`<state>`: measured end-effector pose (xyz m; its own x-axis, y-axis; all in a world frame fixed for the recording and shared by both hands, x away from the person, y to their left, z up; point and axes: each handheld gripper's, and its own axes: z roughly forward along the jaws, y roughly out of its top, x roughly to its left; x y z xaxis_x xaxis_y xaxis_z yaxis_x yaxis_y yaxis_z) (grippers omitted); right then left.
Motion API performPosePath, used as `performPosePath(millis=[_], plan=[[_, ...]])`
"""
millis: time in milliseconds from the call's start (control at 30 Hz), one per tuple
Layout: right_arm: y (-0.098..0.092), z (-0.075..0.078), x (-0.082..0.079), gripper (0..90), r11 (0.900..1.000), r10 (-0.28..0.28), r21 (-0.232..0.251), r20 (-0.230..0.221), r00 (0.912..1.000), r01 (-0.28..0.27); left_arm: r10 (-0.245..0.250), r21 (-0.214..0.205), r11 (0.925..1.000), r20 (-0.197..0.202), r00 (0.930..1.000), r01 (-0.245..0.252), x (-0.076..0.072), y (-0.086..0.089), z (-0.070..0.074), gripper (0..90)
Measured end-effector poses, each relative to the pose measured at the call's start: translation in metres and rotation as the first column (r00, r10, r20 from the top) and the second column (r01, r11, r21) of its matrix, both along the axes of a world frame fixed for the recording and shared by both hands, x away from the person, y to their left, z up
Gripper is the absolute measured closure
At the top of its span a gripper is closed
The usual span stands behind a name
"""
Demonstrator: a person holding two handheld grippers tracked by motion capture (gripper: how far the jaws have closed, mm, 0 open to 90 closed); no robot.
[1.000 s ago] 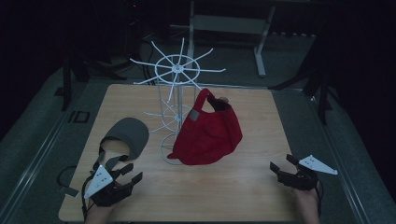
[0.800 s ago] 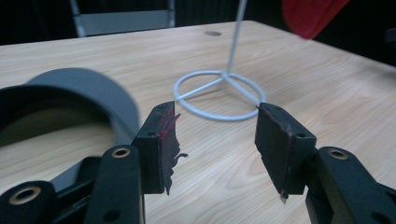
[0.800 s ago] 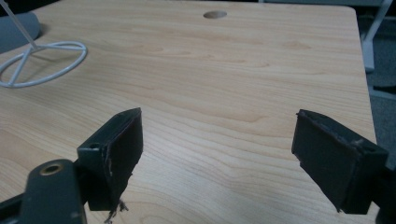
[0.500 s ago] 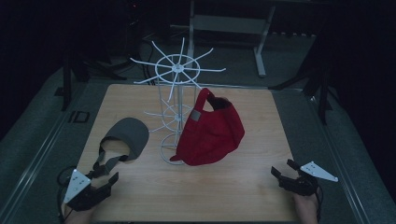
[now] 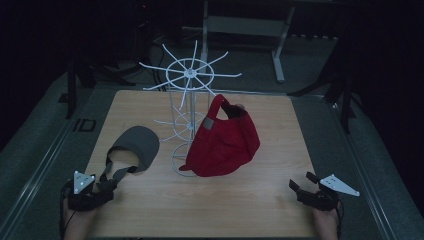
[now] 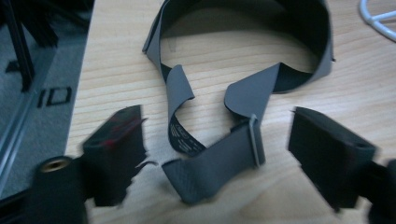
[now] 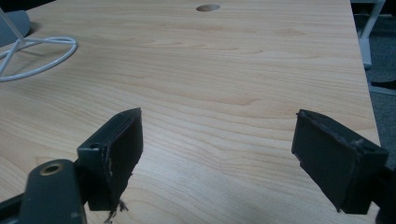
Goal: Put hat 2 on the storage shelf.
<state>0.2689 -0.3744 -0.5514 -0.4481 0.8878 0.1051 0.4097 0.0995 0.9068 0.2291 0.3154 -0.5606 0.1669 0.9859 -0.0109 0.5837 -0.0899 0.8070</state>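
Here, a pale wooden table (image 5: pixel 150 210) is filling most of the high view, with the marking "ID" (image 5: pixel 83 125) sitting on the grey floor strip beside its left edge. A white wire rack (image 5: pixel 189 110) is standing near the table's middle, and a red cap (image 5: pixel 225 145) is hanging against its right side, a small grey label showing on the cap. Left of the rack, a grey visor (image 5: pixel 135 147) is lying flat, its straps trailing toward the near left corner. There the left gripper (image 6: pixel 215 144) is hovering with jaws that have just been opening; the loose strap end (image 6: pixel 212 163) is lying between them, not pinched. A tag with unreadable print is showing on one strap. The right gripper (image 7: pixel 217 149) is resting wide open over bare wood at the near right, holding nothing.
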Motion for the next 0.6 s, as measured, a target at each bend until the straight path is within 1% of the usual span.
performPosePath(millis=[33,67,133,167,200,233,267,333,367,400,433,467,500,600], plan=[[0.0,-0.001,0.0,16.3,1.0,0.0,0.0,-0.005,1.0,0.0,-0.008,-0.002,1.0,-0.009,0.9999,0.008,0.003,-0.001,0.0,17.8],[0.0,-0.001,0.001,16.3,1.0,-0.002,-0.005,-0.007,1.0,0.002,-0.01,0.011,0.9999,-0.013,0.9999,0.01,0.006,-0.002,0.0,17.8],[0.001,-0.002,0.001,16.4,0.9999,-0.003,-0.011,-0.006,1.0,0.003,-0.027,0.042,0.9987,-0.039,0.9989,0.028,0.011,-0.004,-0.001,17.8],[0.001,-0.003,0.001,16.4,0.9999,-0.006,-0.014,-0.007,1.0,0.006,-0.035,0.043,0.9984,-0.038,0.9987,0.036,0.013,-0.006,-0.001,17.9],[0.001,-0.003,0.001,16.4,0.9998,-0.011,-0.014,-0.008,0.9999,0.01,-0.048,0.045,0.9977,-0.051,0.9976,0.05,0.016,-0.007,-0.002,18.0],[0.001,-0.003,0.001,16.4,0.9999,-0.011,-0.013,-0.006,0.9999,0.01,-0.048,0.062,0.9967,-0.057,0.9972,0.051,0.017,-0.008,-0.002,18.5],[0.001,-0.003,0.001,16.3,0.9998,-0.011,-0.014,-0.009,0.9999,0.011,-0.044,0.068,0.9965,-0.057,0.9974,0.048,0.018,-0.01,-0.003,18.9],[0.002,-0.003,0.001,16.3,0.9997,-0.013,-0.019,-0.013,0.9998,0.012,-0.049,0.064,0.9966,-0.063,0.9968,0.053,0.02,-0.01,-0.003,25.4],[0.002,-0.003,0.001,16.3,0.9997,-0.013,-0.019,-0.013,0.9998,0.012,-0.049,0.064,0.9966,-0.063,0.9968,0.053,0.02,-0.01,-0.003,27.0],[0.002,-0.004,0.001,16.4,0.9997,-0.011,-0.02,-0.012,0.9999,0.01,-0.055,0.067,0.996,-0.075,0.9957,0.06,0.02,-0.01,-0.003,27.0],[0.002,-0.004,0.001,16.4,0.9998,-0.011,-0.018,-0.014,0.9998,0.01,-0.053,0.067,0.996,-0.082,0.9953,0.058,0.021,-0.01,-0.004,34.6],[0.002,-0.004,0.001,16.4,0.9998,-0.01,-0.015,-0.014,0.9998,0.01,-0.046,0.074,0.9959,-0.086,0.9953,0.052,0.021,-0.011,-0.004,37.3],[0.001,-0.004,0.001,16.4,0.9999,-0.01,-0.012,-0.015,0.9998,0.01,-0.049,0.08,0.9952,-0.088,0.9949,0.056,0.02,-0.011,-0.005,41.6],[0.001,-0.004,0.002,16.4,0.9998,-0.014,-0.011,-0.02,0.9997,0.014,-0.063,0.071,0.995,-0.095,0.9935,0.07,0.019,-0.01,-0.005,54.1]])
